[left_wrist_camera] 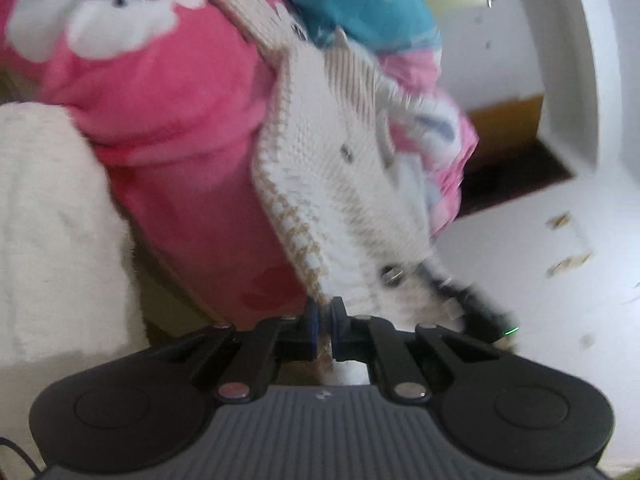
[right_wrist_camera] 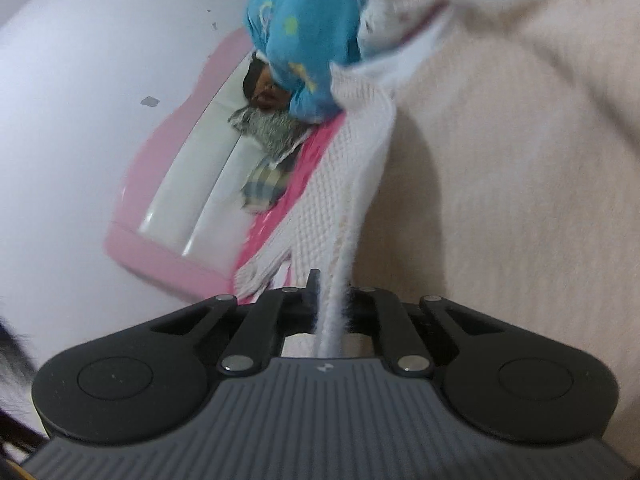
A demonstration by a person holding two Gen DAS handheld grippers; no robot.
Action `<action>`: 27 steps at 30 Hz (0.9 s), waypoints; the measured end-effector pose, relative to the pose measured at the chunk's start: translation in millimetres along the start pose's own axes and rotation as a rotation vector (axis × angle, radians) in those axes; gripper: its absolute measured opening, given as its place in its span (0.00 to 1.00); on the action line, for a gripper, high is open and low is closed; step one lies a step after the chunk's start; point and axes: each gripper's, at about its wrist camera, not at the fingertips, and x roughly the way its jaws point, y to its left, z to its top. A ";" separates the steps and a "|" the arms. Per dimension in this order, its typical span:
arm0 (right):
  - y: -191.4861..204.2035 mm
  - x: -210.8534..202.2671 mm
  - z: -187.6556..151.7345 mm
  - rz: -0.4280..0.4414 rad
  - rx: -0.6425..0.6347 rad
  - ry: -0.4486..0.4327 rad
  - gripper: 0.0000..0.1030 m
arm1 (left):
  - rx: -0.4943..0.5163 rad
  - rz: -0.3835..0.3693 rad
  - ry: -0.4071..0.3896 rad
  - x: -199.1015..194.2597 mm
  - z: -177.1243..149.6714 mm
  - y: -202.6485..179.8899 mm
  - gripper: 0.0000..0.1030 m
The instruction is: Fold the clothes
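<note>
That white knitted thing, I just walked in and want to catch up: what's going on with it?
A person is working on folding clothes with a handheld gripper in each hand. The left gripper is shut on the edge of the white knitted garment, with its tan-trimmed border between the fingers. The right gripper is shut on another stretch of white knit. A pink garment and a blue garment lie bunched beside it, not yet folded.

The right gripper (right_wrist_camera: pixel 332 304) jaws pinch a white knit garment (right_wrist_camera: pixel 340 184), seemingly its edge.
</note>
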 end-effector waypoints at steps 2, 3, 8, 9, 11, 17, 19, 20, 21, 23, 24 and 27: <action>-16.3 14.8 -13.9 -0.044 0.055 0.067 0.04 | -0.062 -0.022 -0.004 -1.7 -1.8 18.9 0.05; -26.6 23.2 -23.1 -0.073 0.086 0.105 0.04 | -0.085 -0.023 -0.008 -0.7 -3.5 26.6 0.05; -26.4 23.2 -43.7 0.041 0.165 0.117 0.04 | -0.120 -0.036 -0.021 -1.7 -8.3 46.6 0.05; -25.5 20.3 -44.2 0.044 0.164 0.107 0.04 | -0.111 -0.028 -0.018 -0.1 -6.6 49.0 0.06; -33.2 17.9 -45.4 0.001 0.181 0.099 0.05 | -0.092 0.007 -0.012 0.0 -3.5 54.2 0.23; -41.7 8.7 -47.3 -0.032 0.208 0.066 0.05 | 0.141 0.217 0.025 20.0 -10.7 22.2 0.64; -37.4 4.6 -45.5 -0.036 0.188 0.057 0.05 | 0.228 0.293 0.043 30.0 -15.1 9.7 0.66; -35.3 2.1 -44.1 -0.038 0.178 0.053 0.06 | 0.264 0.324 0.046 33.7 -18.0 6.5 0.67; -33.2 -0.1 -42.8 -0.048 0.162 0.046 0.06 | 0.293 0.354 0.047 39.7 -18.5 1.8 0.67; -31.6 -5.0 -42.0 -0.095 0.124 0.043 0.07 | 0.318 0.389 0.044 47.5 -17.8 -2.7 0.66; -31.4 -7.8 -43.0 -0.129 0.106 0.044 0.07 | 0.310 0.393 0.041 48.7 -15.9 -2.5 0.64; -18.6 -14.8 -39.3 -0.206 0.027 0.039 0.12 | 0.279 0.371 0.031 50.6 -6.5 -2.0 0.58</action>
